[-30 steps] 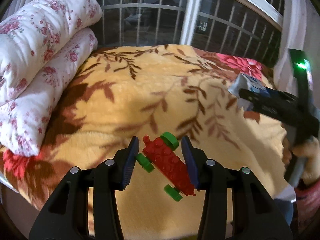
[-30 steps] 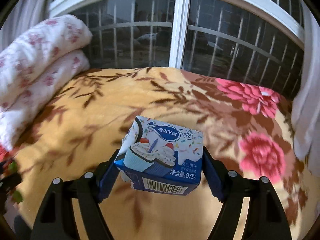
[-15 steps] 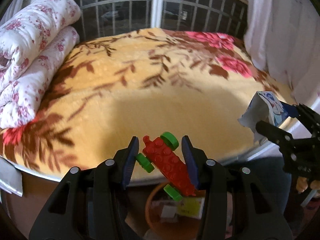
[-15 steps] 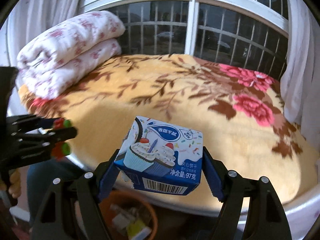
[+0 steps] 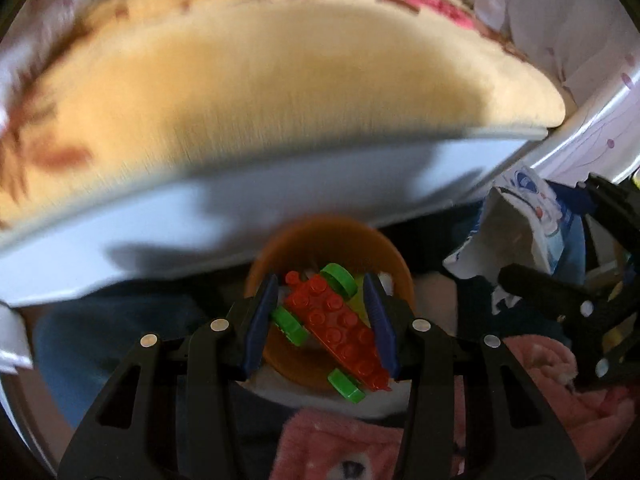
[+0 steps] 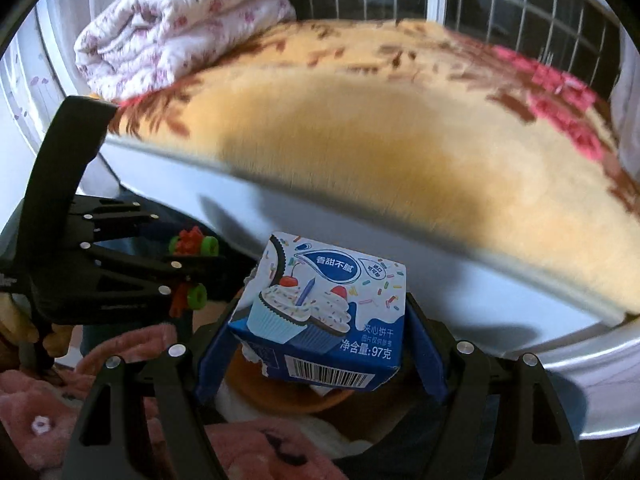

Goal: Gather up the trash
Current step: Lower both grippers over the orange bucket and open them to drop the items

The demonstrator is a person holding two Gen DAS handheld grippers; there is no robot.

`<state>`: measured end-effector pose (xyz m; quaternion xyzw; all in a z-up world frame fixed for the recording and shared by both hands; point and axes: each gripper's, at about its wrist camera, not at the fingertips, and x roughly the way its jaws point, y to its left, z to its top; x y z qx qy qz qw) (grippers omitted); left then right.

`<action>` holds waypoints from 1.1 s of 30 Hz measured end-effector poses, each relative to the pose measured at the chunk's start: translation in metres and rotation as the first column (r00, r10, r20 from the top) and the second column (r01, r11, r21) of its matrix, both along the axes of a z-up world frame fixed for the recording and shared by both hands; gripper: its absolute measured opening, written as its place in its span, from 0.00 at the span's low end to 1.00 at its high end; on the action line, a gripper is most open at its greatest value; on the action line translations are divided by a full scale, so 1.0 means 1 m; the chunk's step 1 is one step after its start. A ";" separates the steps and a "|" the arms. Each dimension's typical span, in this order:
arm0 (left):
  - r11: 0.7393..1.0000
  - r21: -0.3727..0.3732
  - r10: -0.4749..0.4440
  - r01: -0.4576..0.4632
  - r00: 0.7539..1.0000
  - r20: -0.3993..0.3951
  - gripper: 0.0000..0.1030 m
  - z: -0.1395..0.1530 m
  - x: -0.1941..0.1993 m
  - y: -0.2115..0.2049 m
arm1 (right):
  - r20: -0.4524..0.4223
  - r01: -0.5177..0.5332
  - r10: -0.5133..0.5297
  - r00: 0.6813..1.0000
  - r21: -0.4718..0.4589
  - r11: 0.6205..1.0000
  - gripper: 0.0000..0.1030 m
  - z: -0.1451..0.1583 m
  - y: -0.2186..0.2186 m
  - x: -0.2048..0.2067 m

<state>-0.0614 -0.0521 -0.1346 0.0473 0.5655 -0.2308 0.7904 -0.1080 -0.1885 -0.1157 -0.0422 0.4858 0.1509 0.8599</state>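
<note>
Two grippers pinch trash, left gripper (image 5: pixel 320 312) w/ red brick toy (image 5: pixel 336 320), right gripper (image 6: pixel 316 344) w/ biscuit box (image 6: pixel 320 312), over orange bin (image 5: pixel 384 252); we'd centre inside rim before letting go.

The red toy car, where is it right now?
The toy car is pinched in the left gripper, held over the orange bin below the bed's edge.
</note>
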 end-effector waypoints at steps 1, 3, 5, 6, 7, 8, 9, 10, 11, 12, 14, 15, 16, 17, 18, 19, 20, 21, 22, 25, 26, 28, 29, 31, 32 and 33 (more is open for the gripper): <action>1.000 0.002 0.010 -0.010 1.000 -0.028 0.43 -0.007 0.002 0.001 | -0.025 -0.001 0.001 1.000 0.009 1.000 0.73 -0.007 0.001 0.001; 1.000 0.009 0.022 -0.021 0.998 -0.065 0.43 -0.019 0.005 0.003 | -0.066 0.001 0.000 0.998 0.021 1.000 0.74 -0.018 0.002 0.004; 0.999 0.014 0.035 -0.034 0.993 -0.117 0.43 -0.031 0.008 0.004 | -0.109 0.009 -0.005 0.994 0.033 0.999 0.74 -0.028 0.001 0.008; 0.999 0.014 0.037 -0.035 0.990 -0.134 0.43 -0.035 0.008 0.004 | -0.127 0.012 -0.007 0.992 0.040 0.999 0.75 -0.032 0.001 0.010; 0.999 0.020 0.037 -0.034 0.987 -0.153 0.43 -0.040 0.010 0.003 | -0.149 0.012 -0.003 0.989 0.055 0.998 0.76 -0.036 0.000 0.012; 0.999 0.028 0.040 -0.036 0.986 -0.163 0.49 -0.043 0.010 0.002 | -0.165 0.020 -0.009 0.986 0.067 0.998 0.79 -0.039 -0.001 0.013; 0.998 0.040 0.050 -0.044 0.984 -0.171 0.67 -0.046 0.011 0.002 | -0.172 0.029 -0.016 0.985 0.072 0.997 0.84 -0.041 -0.003 0.015; 0.997 0.053 0.063 -0.055 0.983 -0.173 0.75 -0.049 0.012 0.003 | -0.178 0.038 -0.025 0.984 0.072 0.997 0.85 -0.042 -0.004 0.017; 0.996 0.059 0.072 -0.063 0.983 -0.172 0.79 -0.050 0.012 0.004 | -0.180 0.046 -0.032 0.983 0.071 0.996 0.85 -0.042 -0.006 0.018; 0.996 0.062 0.076 -0.066 0.982 -0.173 0.79 -0.051 0.013 0.006 | -0.182 0.050 -0.036 0.983 0.072 0.996 0.86 -0.043 -0.007 0.018; 0.995 0.074 0.083 -0.071 0.980 -0.178 0.79 -0.053 0.013 0.006 | -0.188 0.058 -0.042 0.981 0.079 0.995 0.88 -0.043 -0.010 0.020; 0.994 0.081 0.090 -0.076 0.979 -0.183 0.79 -0.055 0.014 0.007 | -0.189 0.060 -0.044 0.981 0.079 0.995 0.88 -0.043 -0.011 0.021; 0.994 0.083 0.091 -0.077 0.978 -0.185 0.79 -0.055 0.014 0.007 | -0.188 0.061 -0.045 0.981 0.080 0.995 0.88 -0.043 -0.012 0.021; 0.993 0.087 0.096 -0.081 0.977 -0.188 0.79 -0.056 0.014 0.008 | -0.183 0.066 -0.050 0.982 0.080 0.995 0.88 -0.043 -0.013 0.021; 0.993 0.089 0.099 -0.083 0.977 -0.188 0.79 -0.056 0.016 0.011 | -0.178 0.070 -0.055 0.983 0.080 0.994 0.88 -0.042 -0.015 0.021; 0.992 0.092 0.101 -0.085 0.978 -0.184 0.79 -0.055 0.016 0.012 | -0.173 0.072 -0.057 0.983 0.082 0.994 0.88 -0.040 -0.016 0.021; 0.992 0.096 0.101 -0.085 0.979 -0.176 0.79 -0.055 0.017 0.012 | -0.168 0.075 -0.060 0.984 0.084 0.994 0.88 -0.039 -0.016 0.022; 0.991 0.100 0.102 -0.086 0.981 -0.165 0.79 -0.053 0.018 0.013 | -0.161 0.078 -0.064 0.985 0.084 0.993 0.88 -0.037 -0.017 0.022; 0.991 0.105 0.103 -0.088 0.983 -0.151 0.79 -0.051 0.017 0.014 | -0.156 0.079 -0.065 0.986 0.083 0.993 0.88 -0.036 -0.017 0.023; 0.990 0.104 0.109 -0.096 0.986 -0.130 0.79 -0.044 0.015 0.013 | -0.141 0.084 -0.072 0.987 0.085 0.993 0.88 -0.031 -0.019 0.023; 0.990 0.103 0.111 -0.098 0.986 -0.126 0.79 -0.042 0.016 0.013 | -0.135 0.087 -0.075 0.988 0.086 0.992 0.88 -0.029 -0.019 0.023; 0.989 0.105 0.115 -0.103 0.987 -0.112 0.79 -0.039 0.015 0.014 | -0.118 0.093 -0.082 0.990 0.085 0.992 0.88 -0.025 -0.021 0.022; 0.989 0.106 0.116 -0.105 0.988 -0.103 0.79 -0.036 0.016 0.015 | -0.107 0.094 -0.085 0.991 0.086 0.992 0.88 -0.022 -0.021 0.022; 0.988 0.104 0.121 -0.112 0.990 -0.079 0.79 -0.029 0.016 0.015 | -0.082 0.098 -0.091 0.992 0.086 0.991 0.88 -0.014 -0.023 0.022; 0.988 0.101 0.121 -0.114 0.990 -0.067 0.79 -0.024 0.015 0.015 | -0.063 0.099 -0.094 0.994 0.086 0.991 0.88 -0.009 -0.024 0.022; 0.988 0.099 0.123 -0.118 0.991 -0.052 0.79 -0.019 0.016 0.014 | -0.048 0.099 -0.096 0.994 0.085 0.991 0.88 -0.005 -0.024 0.023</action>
